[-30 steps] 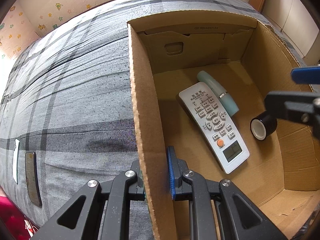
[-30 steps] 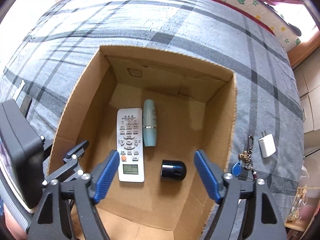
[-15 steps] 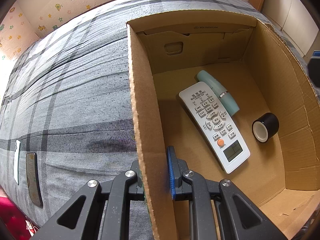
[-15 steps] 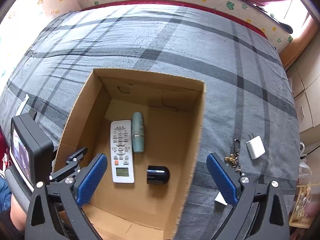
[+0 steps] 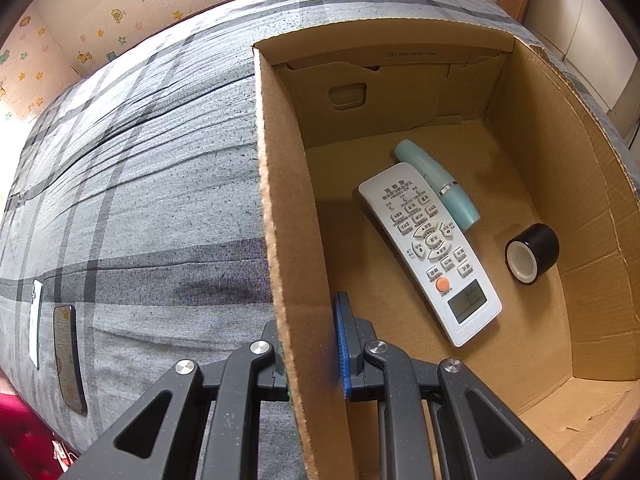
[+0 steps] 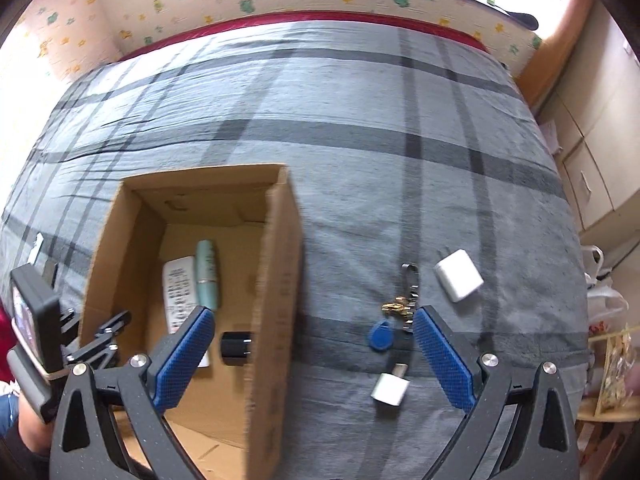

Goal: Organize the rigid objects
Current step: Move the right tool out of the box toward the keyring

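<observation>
A cardboard box (image 5: 288, 184) sits on a grey plaid bed. My left gripper (image 5: 310, 344) is shut on the box's left wall near its front end. Inside lie a white remote (image 5: 432, 248), a teal tube (image 5: 438, 188) and a black tape roll (image 5: 532, 254). My right gripper (image 6: 314, 354) is open and empty, above the box's right wall (image 6: 276, 280) and the bed. Just ahead of it on the bed lie a keychain with a blue fob (image 6: 380, 334), a white charger (image 6: 458, 276) and a small white adapter (image 6: 390, 388).
A dark phone (image 5: 68, 360) and a thin white object (image 5: 36, 316) lie on the bed left of the box. Cabinets (image 6: 592, 168) stand right of the bed. A patterned wall (image 6: 280, 0) runs behind it.
My right gripper has risen out of the box and swung right over the bed, bringing keys and chargers close ahead. My left gripper has stayed clamped on the box wall.
</observation>
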A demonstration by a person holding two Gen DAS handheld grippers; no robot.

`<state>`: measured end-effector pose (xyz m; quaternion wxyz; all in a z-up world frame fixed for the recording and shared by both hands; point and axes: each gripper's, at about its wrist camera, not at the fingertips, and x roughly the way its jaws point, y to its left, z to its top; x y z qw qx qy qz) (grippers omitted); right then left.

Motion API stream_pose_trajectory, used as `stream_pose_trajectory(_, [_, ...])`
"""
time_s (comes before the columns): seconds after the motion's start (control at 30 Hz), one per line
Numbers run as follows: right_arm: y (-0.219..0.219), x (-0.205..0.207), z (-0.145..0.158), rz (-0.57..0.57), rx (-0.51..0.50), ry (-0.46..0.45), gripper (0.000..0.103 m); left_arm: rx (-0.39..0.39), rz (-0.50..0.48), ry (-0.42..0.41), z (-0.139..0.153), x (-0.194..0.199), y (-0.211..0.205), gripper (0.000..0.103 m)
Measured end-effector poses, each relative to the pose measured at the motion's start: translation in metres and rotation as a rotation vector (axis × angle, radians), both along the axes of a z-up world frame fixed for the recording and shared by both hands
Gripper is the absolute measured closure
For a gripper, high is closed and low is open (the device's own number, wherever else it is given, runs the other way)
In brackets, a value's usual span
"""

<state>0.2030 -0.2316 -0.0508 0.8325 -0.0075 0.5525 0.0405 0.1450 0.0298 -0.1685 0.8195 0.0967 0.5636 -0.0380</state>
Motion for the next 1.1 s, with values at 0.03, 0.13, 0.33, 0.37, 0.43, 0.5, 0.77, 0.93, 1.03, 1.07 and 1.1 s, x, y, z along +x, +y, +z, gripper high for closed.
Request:
stream_pose_trajectory(0.03, [-0.006, 0.0, -0.002, -0.01, -0.006, 0.001, 0.002, 0.004, -0.001, -0.001, 0.0, 0.0, 0.0, 0.086])
stream_pose_trajectory(0.13, [-0.023, 0.002, -0.009, -0.035, -0.005, 0.013, 0.002, 0.004, -0.004, 0.001, 0.001, 0.0, -0.001, 0.086])
stream_pose_trajectory(0.33, [-0.051, 0.006, -0.031, -0.079, -0.02, 0.046, 0.002, 0.004, -0.005, 0.001, 0.0, 0.0, -0.003, 0.086])
stream_pose_trajectory(0.37, [-0.055, 0.006, -0.034, -0.085, -0.019, 0.051, 0.002, 0.005, -0.005, 0.0, 0.0, 0.0, -0.003, 0.086])
stream_pose_trajectory(0.43, [-0.063, 0.008, -0.043, -0.096, -0.019, 0.067, 0.002, 0.01, -0.006, 0.0, 0.0, 0.0, -0.004, 0.086])
stream_pose_trajectory(0.5, [-0.069, 0.011, -0.05, -0.106, -0.018, 0.076, 0.002, 0.015, -0.01, -0.002, 0.0, -0.001, -0.005, 0.086])
stream_pose_trajectory(0.77, [-0.083, 0.027, -0.082, -0.125, -0.009, 0.122, 0.002, 0.019, -0.012, -0.001, 0.0, -0.001, -0.005, 0.086])
stream_pose_trajectory(0.93, [-0.086, 0.04, -0.106, -0.143, -0.001, 0.158, 0.002, 0.022, -0.014, 0.0, 0.0, -0.001, -0.006, 0.086])
stream_pose_trajectory(1.03, [-0.088, 0.045, -0.12, -0.153, -0.003, 0.181, 0.002, 0.018, -0.012, 0.003, -0.002, -0.001, -0.006, 0.086])
stream_pose_trajectory(1.07, [-0.089, 0.047, -0.124, -0.156, -0.003, 0.186, 0.002, 0.015, -0.011, 0.005, -0.002, -0.001, -0.005, 0.086])
stream_pose_trajectory(1.1, [-0.09, 0.049, -0.129, -0.161, 0.0, 0.195, 0.002, 0.013, -0.01, 0.007, -0.003, 0.0, -0.005, 0.086])
